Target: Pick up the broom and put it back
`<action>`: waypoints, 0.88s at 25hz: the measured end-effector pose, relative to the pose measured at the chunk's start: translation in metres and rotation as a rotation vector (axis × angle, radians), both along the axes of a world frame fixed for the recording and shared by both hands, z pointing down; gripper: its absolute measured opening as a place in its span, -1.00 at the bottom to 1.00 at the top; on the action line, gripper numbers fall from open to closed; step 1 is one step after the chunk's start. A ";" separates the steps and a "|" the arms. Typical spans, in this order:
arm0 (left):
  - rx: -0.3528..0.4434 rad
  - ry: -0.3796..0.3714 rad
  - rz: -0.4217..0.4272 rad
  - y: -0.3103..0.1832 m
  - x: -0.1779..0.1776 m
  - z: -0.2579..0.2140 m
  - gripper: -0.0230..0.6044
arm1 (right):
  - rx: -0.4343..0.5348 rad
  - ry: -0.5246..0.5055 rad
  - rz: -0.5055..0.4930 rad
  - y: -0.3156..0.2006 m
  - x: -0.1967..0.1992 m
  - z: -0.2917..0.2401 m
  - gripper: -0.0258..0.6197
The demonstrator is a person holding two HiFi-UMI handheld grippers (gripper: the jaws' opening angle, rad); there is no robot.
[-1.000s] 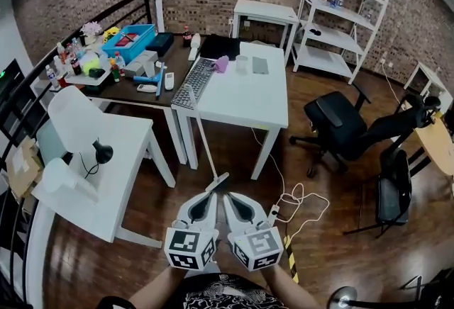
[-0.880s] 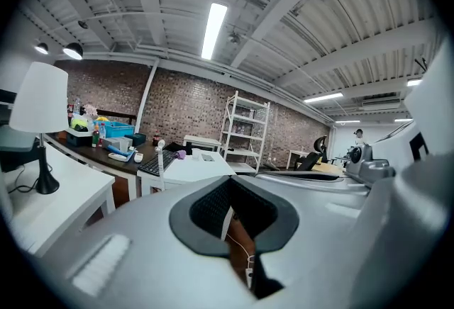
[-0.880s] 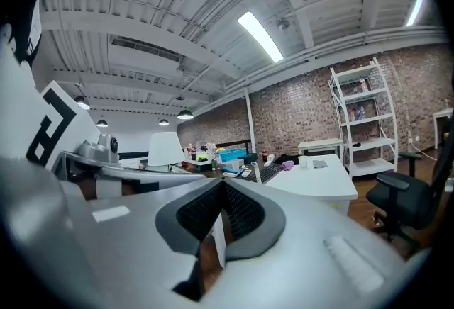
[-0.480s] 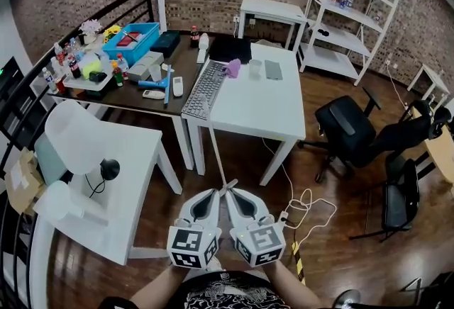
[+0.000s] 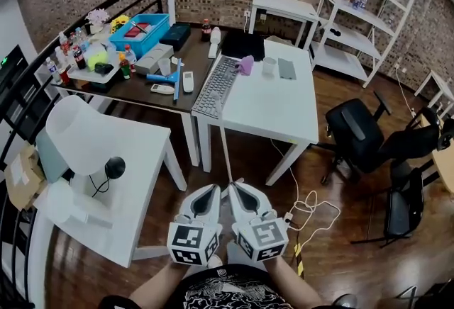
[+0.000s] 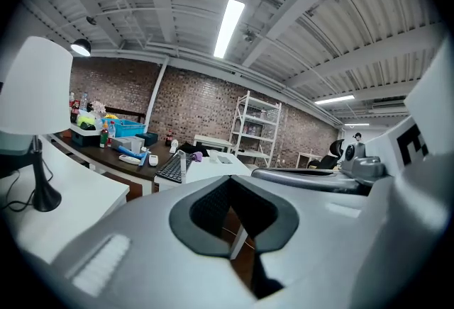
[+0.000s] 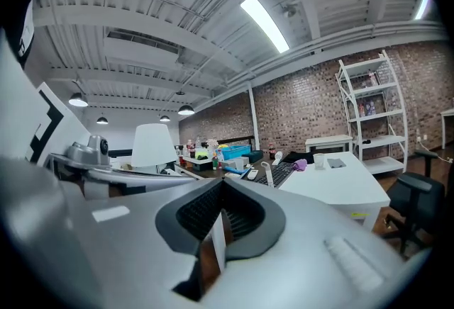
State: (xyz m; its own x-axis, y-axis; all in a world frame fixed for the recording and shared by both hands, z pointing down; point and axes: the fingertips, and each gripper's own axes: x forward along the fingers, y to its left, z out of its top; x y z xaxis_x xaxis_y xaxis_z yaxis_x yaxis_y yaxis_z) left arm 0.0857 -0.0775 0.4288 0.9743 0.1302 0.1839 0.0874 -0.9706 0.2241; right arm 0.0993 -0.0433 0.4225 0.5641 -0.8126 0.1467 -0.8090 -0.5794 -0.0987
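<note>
The broom shows as a thin white handle leaning against the front left edge of the white table, its top beside the keyboard. The handle's top also shows in the left gripper view and the right gripper view. Its lower end runs down to just ahead of my two grippers and is hidden there. The left gripper and the right gripper are side by side, pointing at the handle. Both are shut with nothing between their jaws; a white bar shows through each jaw gap.
A white side table with a lamp stands at the left. A dark desk with bottles and a blue bin adjoins the white table. An office chair and loose floor cables lie to the right. White shelves stand at the back.
Both grippers have moved forward together towards the white table and the leaning broom, which now sit nearer and more central. The jaws have stayed shut.
</note>
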 end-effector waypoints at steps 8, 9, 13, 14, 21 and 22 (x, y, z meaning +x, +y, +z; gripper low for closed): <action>0.008 -0.015 -0.045 -0.025 0.034 0.007 -0.91 | 0.004 0.007 -0.044 -0.026 0.040 0.006 -0.92; 0.010 -0.015 -0.051 -0.029 0.040 0.007 -0.91 | 0.003 0.009 -0.051 -0.030 0.047 0.006 -0.92; 0.017 -0.020 -0.071 -0.042 0.073 0.007 -0.91 | 0.001 0.020 -0.080 -0.046 0.080 0.008 -0.92; 0.018 -0.022 -0.074 -0.045 0.082 0.006 -0.91 | 0.003 0.019 -0.085 -0.050 0.089 0.009 -0.92; 0.023 -0.024 -0.116 -0.067 0.143 0.006 -0.91 | -0.016 0.018 -0.141 -0.075 0.148 0.020 -0.92; 0.023 -0.024 -0.119 -0.069 0.151 0.006 -0.91 | -0.017 0.017 -0.148 -0.078 0.156 0.022 -0.92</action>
